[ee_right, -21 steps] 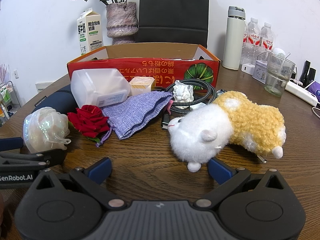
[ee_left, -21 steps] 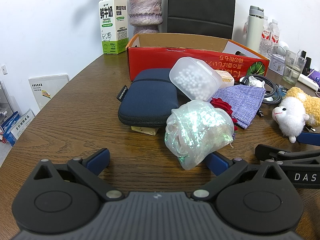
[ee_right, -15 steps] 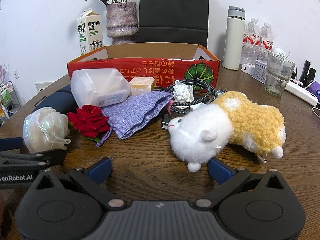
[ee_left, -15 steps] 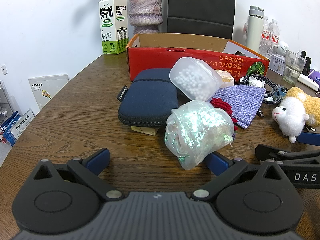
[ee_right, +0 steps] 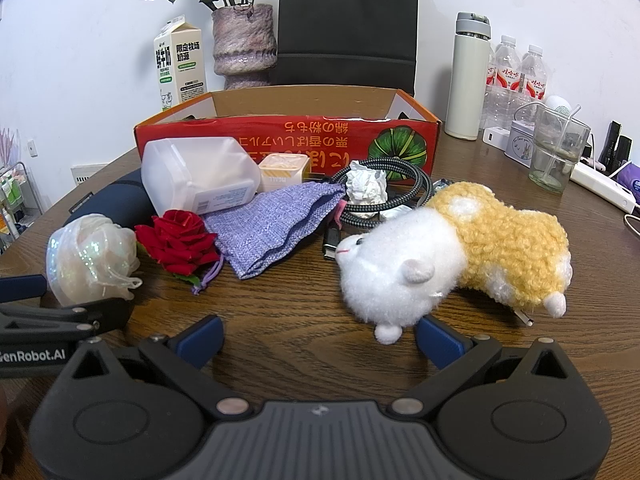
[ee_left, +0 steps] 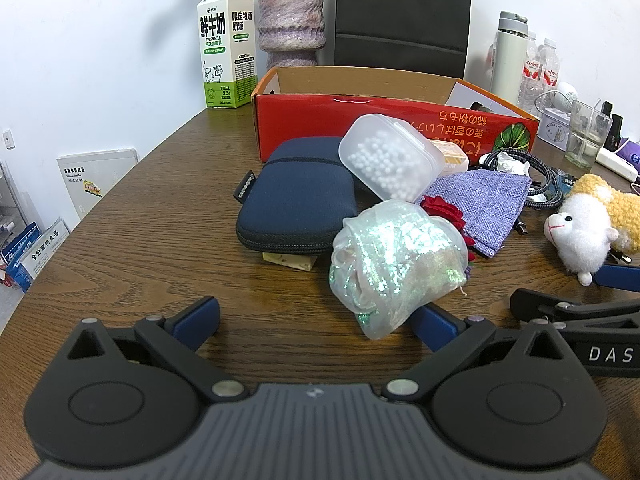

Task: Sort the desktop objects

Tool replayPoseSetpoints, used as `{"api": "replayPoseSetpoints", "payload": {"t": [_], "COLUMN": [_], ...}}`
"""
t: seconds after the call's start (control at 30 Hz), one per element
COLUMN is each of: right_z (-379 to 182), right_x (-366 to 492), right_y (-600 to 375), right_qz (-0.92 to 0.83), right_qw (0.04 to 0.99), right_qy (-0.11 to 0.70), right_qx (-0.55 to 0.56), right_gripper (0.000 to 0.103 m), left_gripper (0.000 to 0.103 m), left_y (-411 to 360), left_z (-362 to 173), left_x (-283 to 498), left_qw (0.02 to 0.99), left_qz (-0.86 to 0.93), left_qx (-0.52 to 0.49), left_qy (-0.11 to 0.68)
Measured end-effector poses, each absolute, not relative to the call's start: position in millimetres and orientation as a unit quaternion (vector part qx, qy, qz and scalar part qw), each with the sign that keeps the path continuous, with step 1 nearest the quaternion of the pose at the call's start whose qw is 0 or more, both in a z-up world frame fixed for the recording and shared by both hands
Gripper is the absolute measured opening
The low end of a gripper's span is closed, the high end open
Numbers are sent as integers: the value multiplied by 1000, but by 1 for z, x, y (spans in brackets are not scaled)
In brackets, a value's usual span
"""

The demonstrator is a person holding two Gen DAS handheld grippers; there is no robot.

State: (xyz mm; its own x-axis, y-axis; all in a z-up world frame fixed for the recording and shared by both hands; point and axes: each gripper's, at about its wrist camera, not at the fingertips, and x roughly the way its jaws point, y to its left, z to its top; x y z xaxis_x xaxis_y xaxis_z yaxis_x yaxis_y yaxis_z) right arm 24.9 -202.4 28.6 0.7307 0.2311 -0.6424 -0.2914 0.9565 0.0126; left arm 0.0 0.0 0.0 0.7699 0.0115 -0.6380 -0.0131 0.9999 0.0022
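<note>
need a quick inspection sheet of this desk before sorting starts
surface: brown wooden table, crowded at its middle.
job's things: plush toy, shimmery pouch, red rose, purple cloth bag, navy case, bead box; red cardboard box open behind.
clutter: crumpled paper, milk carton, vase, thermos, glass.
tongs: left gripper and right gripper open, empty.
cables: braided cable coiled.
surroundings: white wall, black chair.
</note>
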Motion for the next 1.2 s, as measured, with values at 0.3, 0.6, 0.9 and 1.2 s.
{"api": "replayPoseSetpoints", "payload": {"t": [0.3, 0.6, 0.9, 1.2], "right_z": [29, 29, 29, 33], "right_x": [25, 25, 25, 24], "right_y": [-202, -202, -199, -197], "right_qz": [141, 141, 141, 140], "right_qw": [929, 929, 929, 929], "right_qy": [339, 339, 339, 340], "right_qx": [-44, -45, -44, -44], "right_gripper": [103, 103, 103, 103], "left_gripper": [103, 103, 103, 103], "left_y": [0, 0, -1, 1], "left_z": [0, 0, 0, -1], "left_x": [0, 0, 0, -2], "left_qw": [941, 941, 941, 941], "left_qz": [7, 8, 12, 8], "left_qx": [-1, -1, -2, -1], "left_qy": [339, 339, 339, 339]}}
